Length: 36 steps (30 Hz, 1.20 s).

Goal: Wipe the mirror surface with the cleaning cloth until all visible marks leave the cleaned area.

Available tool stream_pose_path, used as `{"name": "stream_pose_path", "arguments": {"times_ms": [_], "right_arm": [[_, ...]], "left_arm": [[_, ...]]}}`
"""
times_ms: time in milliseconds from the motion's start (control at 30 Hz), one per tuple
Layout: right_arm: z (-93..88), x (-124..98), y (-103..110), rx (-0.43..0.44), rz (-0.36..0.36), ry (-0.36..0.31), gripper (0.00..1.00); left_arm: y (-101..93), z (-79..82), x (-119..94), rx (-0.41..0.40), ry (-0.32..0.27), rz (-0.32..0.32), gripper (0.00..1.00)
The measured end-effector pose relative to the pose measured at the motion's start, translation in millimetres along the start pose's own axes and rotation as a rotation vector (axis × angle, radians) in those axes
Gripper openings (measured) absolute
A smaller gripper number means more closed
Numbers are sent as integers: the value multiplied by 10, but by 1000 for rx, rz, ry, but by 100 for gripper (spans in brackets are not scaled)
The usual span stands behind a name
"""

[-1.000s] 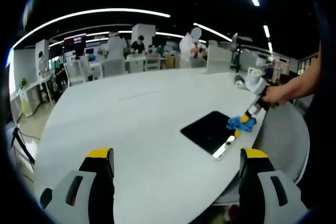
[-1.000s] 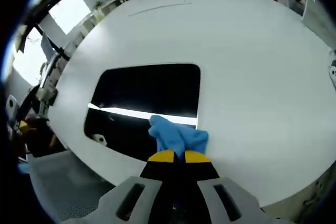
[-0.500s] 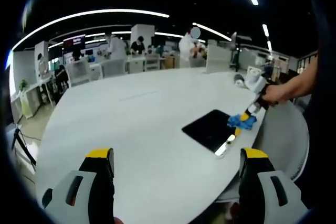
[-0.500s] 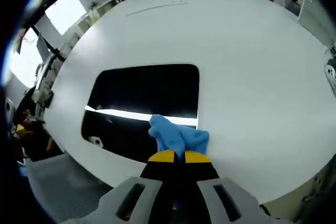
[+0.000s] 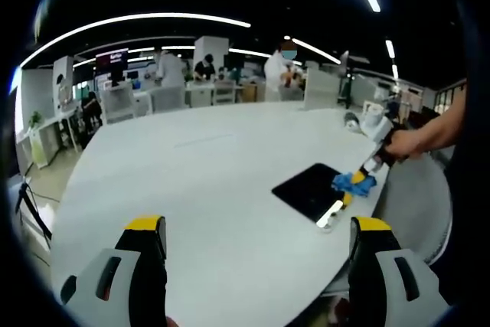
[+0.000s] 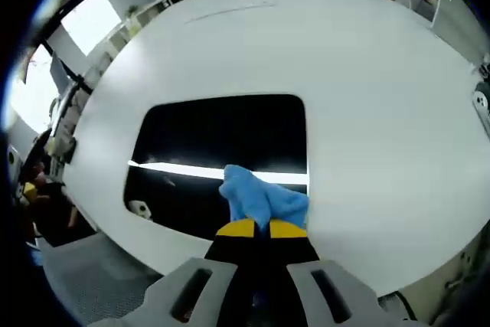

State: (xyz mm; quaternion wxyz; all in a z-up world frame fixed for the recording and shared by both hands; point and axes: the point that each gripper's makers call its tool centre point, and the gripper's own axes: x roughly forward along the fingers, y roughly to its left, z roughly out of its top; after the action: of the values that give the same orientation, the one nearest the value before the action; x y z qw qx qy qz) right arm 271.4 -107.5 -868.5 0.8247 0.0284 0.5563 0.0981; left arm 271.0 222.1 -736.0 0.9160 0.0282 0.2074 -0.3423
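Note:
A dark rectangular mirror (image 6: 222, 151) lies flat on the white table (image 6: 367, 97), reflecting a bright strip of ceiling light. My right gripper (image 6: 254, 227) is shut on a blue cleaning cloth (image 6: 259, 198), which rests on the mirror's near edge toward its right corner. In the left gripper view the mirror (image 5: 310, 189) sits near the table's right edge, with the blue cloth (image 5: 354, 183) on it under the right gripper (image 5: 360, 178), held by a person's hand. My left gripper (image 5: 256, 227) hovers open above the table, well short of the mirror, nothing between its jaws.
The white table (image 5: 191, 181) is large and round. A small roll-like object (image 5: 350, 119) lies at its far right. Grey chairs (image 5: 417, 204) stand by the right edge. People and desks fill the far room.
In the right gripper view the mirror has shifted slightly rightward behind the cloth. In the left gripper view the mirror and right gripper sit slightly further right. The left gripper stays open.

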Motion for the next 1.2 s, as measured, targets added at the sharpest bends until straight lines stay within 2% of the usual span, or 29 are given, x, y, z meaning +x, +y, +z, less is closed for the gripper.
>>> {"name": "stream_pose_path", "arguments": {"times_ms": [233, 600, 900, 1200], "right_arm": [[53, 79, 337, -43, 30, 11, 0], [96, 165, 700, -64, 64, 31, 0], [109, 227, 1058, -91, 108, 41, 0], [131, 308, 1492, -172, 147, 67, 0]], "left_arm": [[46, 16, -34, -7, -4, 3, 100], [-2, -88, -71, -23, -2, -3, 100], [51, -138, -182, -39, -9, 16, 100], [124, -191, -288, -49, -2, 33, 100]]}}
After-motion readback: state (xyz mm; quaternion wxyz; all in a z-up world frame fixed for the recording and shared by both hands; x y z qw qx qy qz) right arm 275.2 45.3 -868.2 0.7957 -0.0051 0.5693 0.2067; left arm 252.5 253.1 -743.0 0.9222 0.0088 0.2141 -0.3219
